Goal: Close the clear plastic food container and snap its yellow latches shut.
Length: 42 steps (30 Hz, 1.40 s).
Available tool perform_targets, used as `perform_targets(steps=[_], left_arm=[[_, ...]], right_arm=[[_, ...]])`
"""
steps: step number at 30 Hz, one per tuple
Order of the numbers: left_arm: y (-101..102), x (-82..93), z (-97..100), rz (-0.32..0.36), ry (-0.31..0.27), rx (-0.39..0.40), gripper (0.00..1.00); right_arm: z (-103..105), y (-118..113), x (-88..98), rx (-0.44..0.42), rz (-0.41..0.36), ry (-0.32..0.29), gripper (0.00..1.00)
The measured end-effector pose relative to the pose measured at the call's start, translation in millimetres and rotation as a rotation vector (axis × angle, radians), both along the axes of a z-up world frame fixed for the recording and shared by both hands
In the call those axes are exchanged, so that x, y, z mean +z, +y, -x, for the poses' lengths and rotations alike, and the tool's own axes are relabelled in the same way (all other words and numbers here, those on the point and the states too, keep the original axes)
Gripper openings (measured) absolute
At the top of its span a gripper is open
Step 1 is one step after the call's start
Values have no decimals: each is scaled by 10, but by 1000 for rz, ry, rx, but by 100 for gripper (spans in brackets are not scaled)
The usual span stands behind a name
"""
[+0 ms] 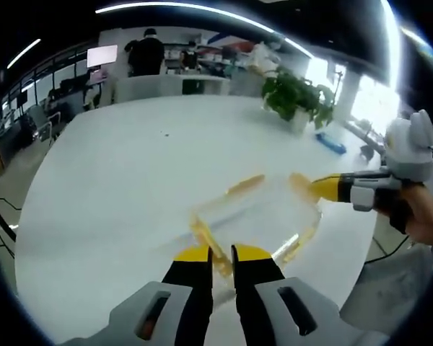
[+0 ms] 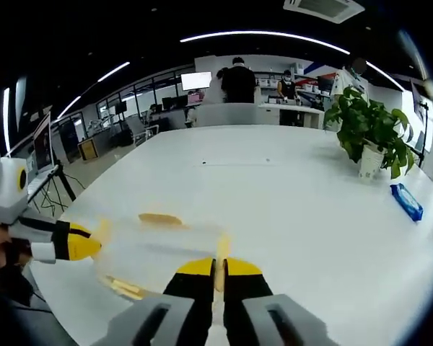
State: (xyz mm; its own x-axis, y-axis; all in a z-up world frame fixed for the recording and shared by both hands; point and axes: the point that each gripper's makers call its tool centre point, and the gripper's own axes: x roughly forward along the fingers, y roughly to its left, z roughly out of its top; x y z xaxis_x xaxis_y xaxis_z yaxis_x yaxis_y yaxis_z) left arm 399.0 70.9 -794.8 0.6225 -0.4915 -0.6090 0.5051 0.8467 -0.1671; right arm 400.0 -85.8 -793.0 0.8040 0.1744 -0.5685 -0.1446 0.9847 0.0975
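Left tongs: the left gripper (image 1: 221,254) has its jaws drawn nearly together on a yellow latch (image 1: 202,234) at the container's near side — the strip sits in the narrow gap between the tips.
Right tongs: the right gripper (image 2: 218,267) is pinched almost closed on another yellow latch (image 2: 221,252); in the left gripper view it reaches in from the right, its yellow tip at the opposite side of the box.
Container: the clear plastic food container (image 1: 263,209) lies on the white table (image 1: 130,180) near its close edge, directly ahead of both tongs and between them.
Key relation: the two tongs face each other across the container, each touching its own side, so neither is nearer; its long axis probably runs from one to the other, though blur makes that unsure.
Hand pose: both tongs are held low and roughly level with the tabletop, the person's hand (image 1: 427,216) behind the right one.
Lid: too transparent to say whether seated.
Surroundings: a potted plant (image 2: 368,137) and a blue object (image 2: 406,200) — well apart, toward the far right corner.
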Motion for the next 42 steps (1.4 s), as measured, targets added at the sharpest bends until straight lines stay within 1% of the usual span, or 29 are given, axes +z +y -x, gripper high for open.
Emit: perform_targets(steps=[4,15,21,25,27,29,31,33,35,40,42], left_arm=[[-20,-22,-7,4,6,-1,7],[-35,-34,-36,10,-5,-4,6],[-24,-42,-52,32,-4,-2,7],[-27,-34,-48,64,-3,4,8],[-12,-47,-34,81,7,10,7],[47,-84,-20,79,19,21,8],[105,-100,-6,69,23,27,10],[131,-96,-1,84,23,27,12],[162,-96,-1,97,29,43,13],[217,-105,-13,84,24,57,18],[222,-67,-25,100,8,56,21]], right_arm=[[-10,-28,-5,-5,-6,2,0],[6,-42,-8,-19,-9,-4,0],[9,-69,-7,-37,-31,-15,0],[9,-101,3,-51,-29,-22,0],[8,-122,10,-57,-31,-28,0],[-7,-149,44,-66,-34,-49,0],[0,-150,42,-64,-36,-42,0],[-1,-166,40,-68,-33,-41,0],[4,-194,33,-75,-27,-38,0],[22,-285,28,-97,-18,-38,0],[22,-317,29,-107,-20,-38,0]])
